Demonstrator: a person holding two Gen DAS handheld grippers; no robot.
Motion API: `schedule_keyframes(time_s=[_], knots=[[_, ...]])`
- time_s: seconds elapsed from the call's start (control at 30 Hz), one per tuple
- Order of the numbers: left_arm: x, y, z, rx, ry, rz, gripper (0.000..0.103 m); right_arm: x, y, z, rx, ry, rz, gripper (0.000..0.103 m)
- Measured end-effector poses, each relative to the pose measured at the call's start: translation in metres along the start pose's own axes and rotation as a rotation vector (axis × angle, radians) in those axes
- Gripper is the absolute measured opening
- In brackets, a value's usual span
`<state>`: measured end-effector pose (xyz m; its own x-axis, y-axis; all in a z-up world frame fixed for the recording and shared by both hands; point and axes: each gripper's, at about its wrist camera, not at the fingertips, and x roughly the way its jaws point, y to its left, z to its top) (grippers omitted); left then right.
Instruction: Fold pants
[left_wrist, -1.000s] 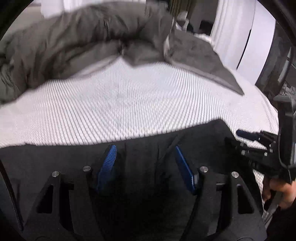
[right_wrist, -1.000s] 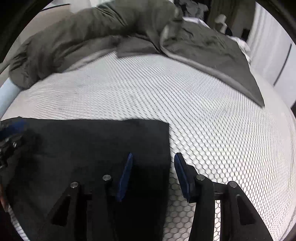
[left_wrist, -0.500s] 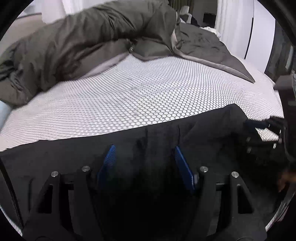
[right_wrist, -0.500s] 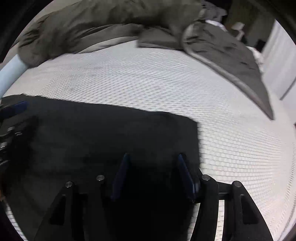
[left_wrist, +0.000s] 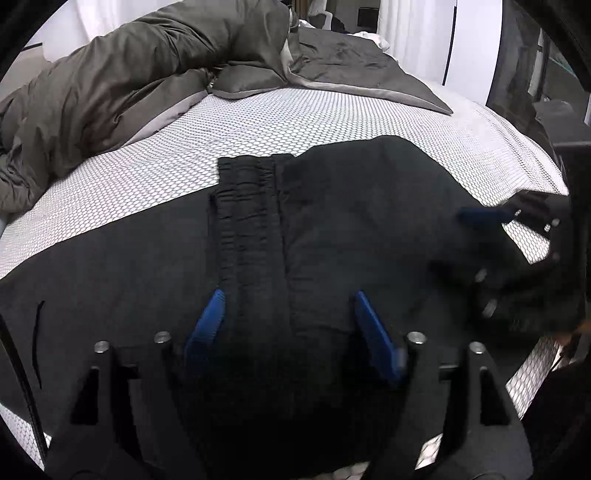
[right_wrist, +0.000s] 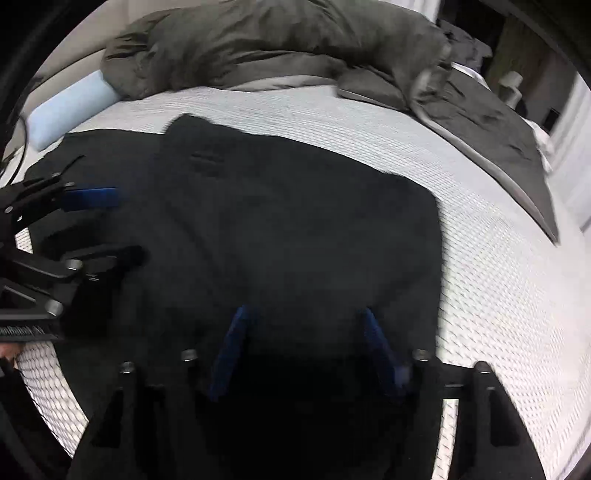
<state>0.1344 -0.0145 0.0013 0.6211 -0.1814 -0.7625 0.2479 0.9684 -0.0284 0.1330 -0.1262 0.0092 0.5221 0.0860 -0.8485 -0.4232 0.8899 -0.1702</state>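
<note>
Black pants (left_wrist: 332, 229) folded over on the white bed (left_wrist: 155, 173).
Left gripper (left_wrist: 286, 325) and right gripper (right_wrist: 304, 343) have just been opening, jaws apart over the cloth, seemingly not pinching it.

Bare mattress (left_wrist: 332, 122) beyond the pants (left_wrist: 332, 221); duvet (left_wrist: 129, 74) blocks farther.

A white mattress cover (left_wrist: 258, 122) with a honeycomb print spreads across the bed. Along its far edge lies a bunched olive-grey duvet (left_wrist: 147, 62), heaped high toward the far left and trailing flat down the cover's far right side. A pale blue bolster (right_wrist: 70, 107) rests at the cover's left edge, tucked against the duvet's end. White curtains (left_wrist: 417, 33) hang beyond the cover's far right corner.
</note>
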Motion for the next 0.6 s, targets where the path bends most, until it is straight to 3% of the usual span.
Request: schedule_keyframes(time_s=[0.1,0.23,0.33,0.43,0.5,0.6], knots=[[-0.009,0.008,-0.011,-0.003,-0.019,0.05,0.079,-0.006,-0.017,-0.016,0.003,-0.027,-0.119,0.07],[-0.026,0.009,-0.019,-0.03,-0.065,-0.02,0.079,-0.028,-0.014,-0.028,0.061,-0.092,-0.048,0.07],[-0.025,-0.016,-0.026,0.037,-0.039,-0.092,0.079,-0.044,0.007,-0.03,0.001,-0.135,0.05,0.071],[-0.014,-0.039,-0.033,0.15,-0.001,-0.028,0.08,-0.039,0.033,-0.031,-0.055,-0.109,0.089,0.072],[-0.01,-0.036,-0.032,0.156,0.014,-0.026,0.08,-0.024,0.035,-0.034,-0.072,-0.066,0.067,0.072],[-0.012,-0.025,-0.034,0.146,0.022,0.0,0.084,-0.026,0.017,-0.04,-0.034,-0.069,0.048,0.073]])
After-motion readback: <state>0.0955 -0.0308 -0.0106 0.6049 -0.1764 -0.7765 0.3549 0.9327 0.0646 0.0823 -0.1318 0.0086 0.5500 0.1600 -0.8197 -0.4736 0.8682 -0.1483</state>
